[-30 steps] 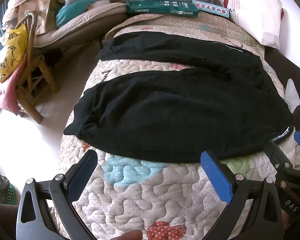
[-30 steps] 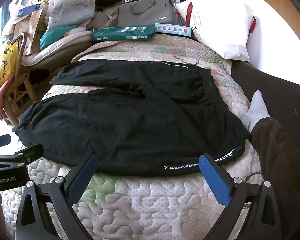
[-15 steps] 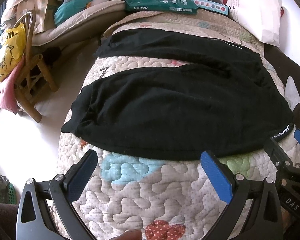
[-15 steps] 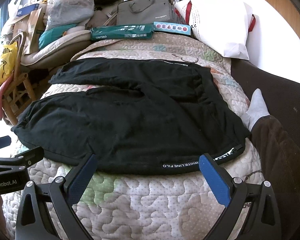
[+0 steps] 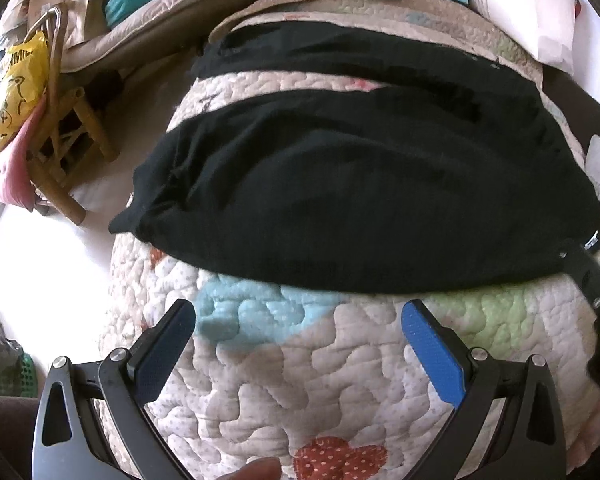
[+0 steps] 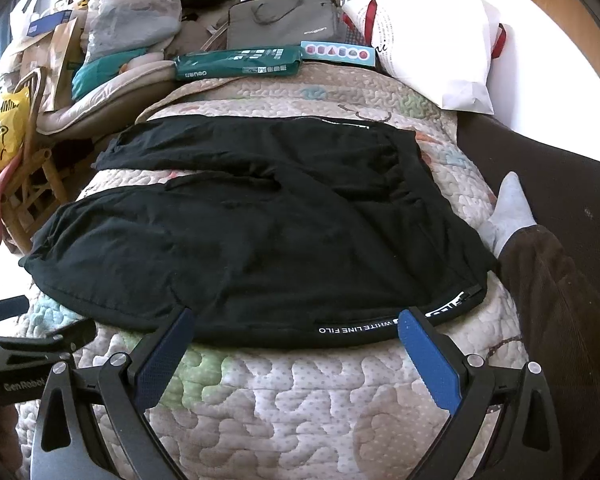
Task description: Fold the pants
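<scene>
Black pants (image 5: 360, 200) lie spread flat on a quilted bed cover (image 5: 300, 368), legs pointing left, waistband with white lettering at the near right (image 6: 356, 327). The pants also fill the middle of the right wrist view (image 6: 260, 240). My left gripper (image 5: 298, 322) is open and empty, just short of the near leg's edge. My right gripper (image 6: 296, 322) is open and empty, its fingertips at the waistband's near edge. The right gripper shows at the right edge of the left wrist view (image 5: 592, 280); the left gripper shows at the left edge of the right wrist view (image 6: 32, 344).
A green box (image 6: 238, 65) and a light-blue box (image 6: 338, 53) lie at the bed's far end, beside a white pillow (image 6: 436, 52). A wooden chair (image 5: 60, 128) with a yellow bag (image 5: 18, 84) stands left. A person's socked foot (image 6: 510, 212) and brown-trousered leg lie right.
Both grippers have moved forward toward the pants' near edge; the right fingertips now reach the waistband. The pants have not moved.
</scene>
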Demonstrator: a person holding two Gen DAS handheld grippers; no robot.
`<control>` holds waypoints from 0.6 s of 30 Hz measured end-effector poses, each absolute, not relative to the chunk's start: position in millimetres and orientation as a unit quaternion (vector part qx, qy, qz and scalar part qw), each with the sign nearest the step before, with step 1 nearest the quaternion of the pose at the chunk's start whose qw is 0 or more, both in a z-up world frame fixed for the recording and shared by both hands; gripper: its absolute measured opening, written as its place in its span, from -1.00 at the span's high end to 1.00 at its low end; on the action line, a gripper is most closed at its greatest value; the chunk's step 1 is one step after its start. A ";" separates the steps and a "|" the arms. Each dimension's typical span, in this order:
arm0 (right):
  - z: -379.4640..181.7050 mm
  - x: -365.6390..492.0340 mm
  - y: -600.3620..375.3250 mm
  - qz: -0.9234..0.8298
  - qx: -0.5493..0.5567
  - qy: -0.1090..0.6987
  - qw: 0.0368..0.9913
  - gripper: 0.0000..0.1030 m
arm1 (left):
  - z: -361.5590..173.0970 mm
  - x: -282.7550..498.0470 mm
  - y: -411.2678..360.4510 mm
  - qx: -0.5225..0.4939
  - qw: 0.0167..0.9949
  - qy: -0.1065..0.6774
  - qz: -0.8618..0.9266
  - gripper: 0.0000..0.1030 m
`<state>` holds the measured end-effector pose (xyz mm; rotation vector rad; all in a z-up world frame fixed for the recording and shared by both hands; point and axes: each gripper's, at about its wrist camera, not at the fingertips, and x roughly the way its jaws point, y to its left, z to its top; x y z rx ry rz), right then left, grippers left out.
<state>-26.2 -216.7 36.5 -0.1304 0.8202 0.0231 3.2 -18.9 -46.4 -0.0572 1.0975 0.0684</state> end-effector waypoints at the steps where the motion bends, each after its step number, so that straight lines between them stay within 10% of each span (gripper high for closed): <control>1: 36.8 -26.3 -216.9 0.011 -0.063 0.398 0.915 -1.00 | -48.9 2.3 -20.1 -0.025 0.851 0.524 0.032 -1.00; 18: 47.5 -28.2 -218.0 0.014 -0.051 0.391 0.919 -1.00 | -53.6 -13.6 -18.9 -0.027 0.865 0.501 0.016 -1.00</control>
